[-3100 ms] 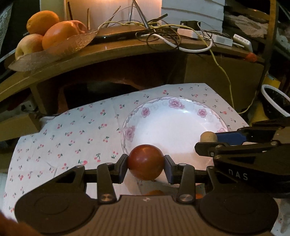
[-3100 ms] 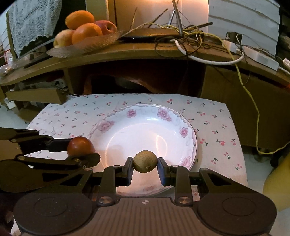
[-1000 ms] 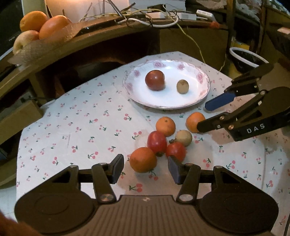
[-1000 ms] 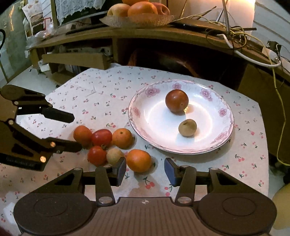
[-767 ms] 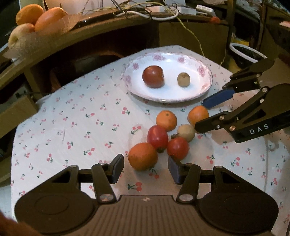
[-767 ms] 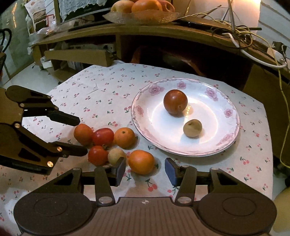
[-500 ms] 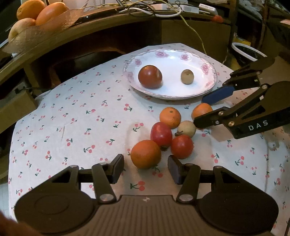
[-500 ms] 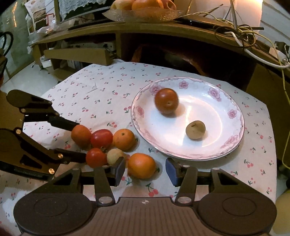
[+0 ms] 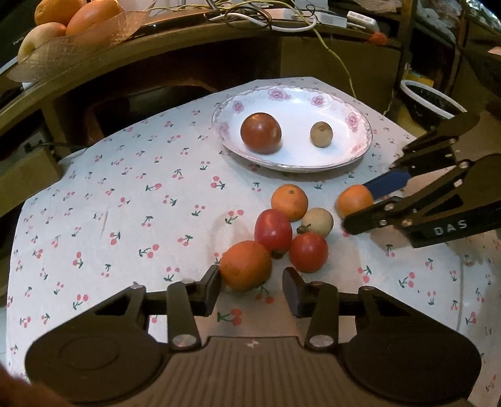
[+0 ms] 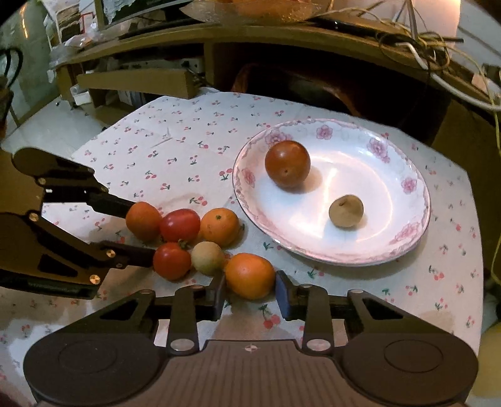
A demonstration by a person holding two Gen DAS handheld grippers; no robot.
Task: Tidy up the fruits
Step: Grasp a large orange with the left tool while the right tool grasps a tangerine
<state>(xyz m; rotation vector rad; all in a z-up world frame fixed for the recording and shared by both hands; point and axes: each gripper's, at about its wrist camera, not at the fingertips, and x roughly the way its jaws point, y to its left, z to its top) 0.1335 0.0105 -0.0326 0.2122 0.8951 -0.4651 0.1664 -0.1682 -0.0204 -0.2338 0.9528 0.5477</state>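
A white floral plate point(image 9: 360, 147) point(image 10: 407, 219) holds a dark red fruit point(image 9: 260, 133) point(image 10: 287, 163) and a small brown fruit point(image 9: 321, 134) point(image 10: 345, 210). Several loose fruits lie in a cluster in front of it on the cherry-print cloth. My left gripper point(image 9: 252, 289) is open, its fingers on either side of an orange point(image 9: 245, 265) point(image 10: 143, 220). My right gripper point(image 10: 250, 292) is open around another orange point(image 10: 250, 275) point(image 9: 353, 200). Between them lie two red tomatoes point(image 9: 273, 230) point(image 9: 308, 252), a pale round fruit point(image 9: 317, 221) and a third orange point(image 9: 289, 202).
A wooden shelf point(image 9: 156, 53) runs behind the table with a glass dish of large fruit point(image 9: 62, 22) and tangled cables point(image 9: 281, 15). The cloth's edges drop off left and right. A dark bin point(image 9: 429, 103) stands at the right.
Both grippers released the dark red and brown fruits on the plate, pulled back, and moved in on the loose cluster. Each now straddles an orange.
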